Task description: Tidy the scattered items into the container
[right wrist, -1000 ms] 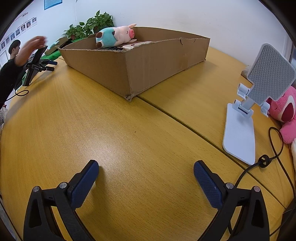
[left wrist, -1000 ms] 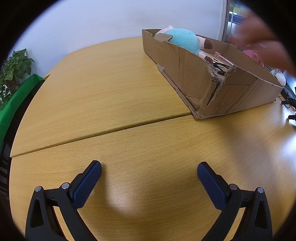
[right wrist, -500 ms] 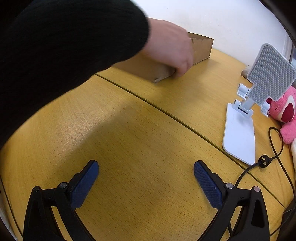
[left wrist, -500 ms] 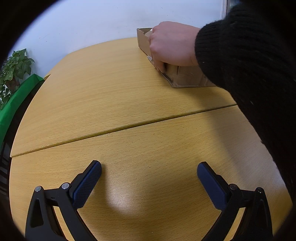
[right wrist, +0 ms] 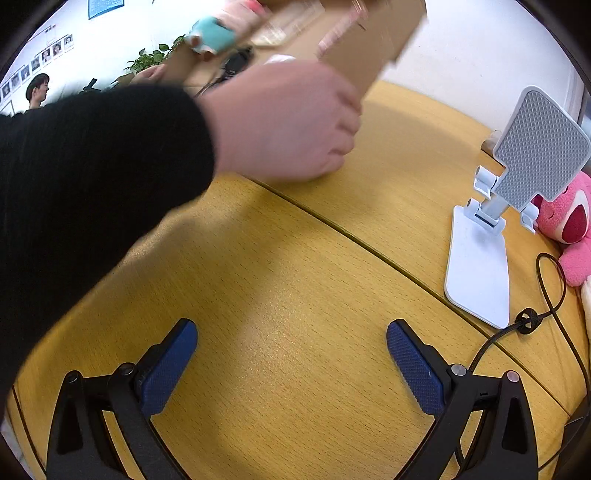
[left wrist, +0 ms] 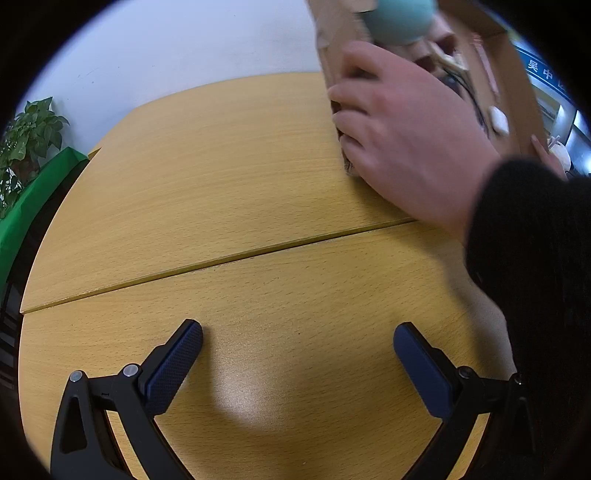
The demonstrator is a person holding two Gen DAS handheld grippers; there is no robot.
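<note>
- Right now both grippers sit low over the wooden table point(left wrist: 229, 177), each with its jaws spread wide and nothing between the blue pads.
- In the left wrist view, the left gripper point(left wrist: 297, 343) fills the bottom of the frame, its fingertips well apart above bare tabletop.
- Up in the upper right of that view, a bare hand point(left wrist: 402, 136) in a black sleeve point(left wrist: 532, 266) grips the near corner of the cardboard box point(left wrist: 513, 74), which is tipped so its inside faces the camera.
- Inside the tilted box a teal plush toy point(left wrist: 399, 18) sits at the top edge, with a black cable and a small white item lower down; the rest is too blurred to name.
- A potted plant point(left wrist: 29, 140) stands at the far left edge.
- In the right wrist view, the right gripper point(right wrist: 291, 345) likewise holds nothing.
- The same hand point(right wrist: 284, 122) crosses the upper middle of the frame, clutching the box point(right wrist: 354, 40), which is motion-blurred at the top.
- A white phone stand point(right wrist: 480, 258) stands at the right, a pink plush point(right wrist: 569, 218) just beside it and a black cord point(right wrist: 554, 291) looping near its base.
</note>
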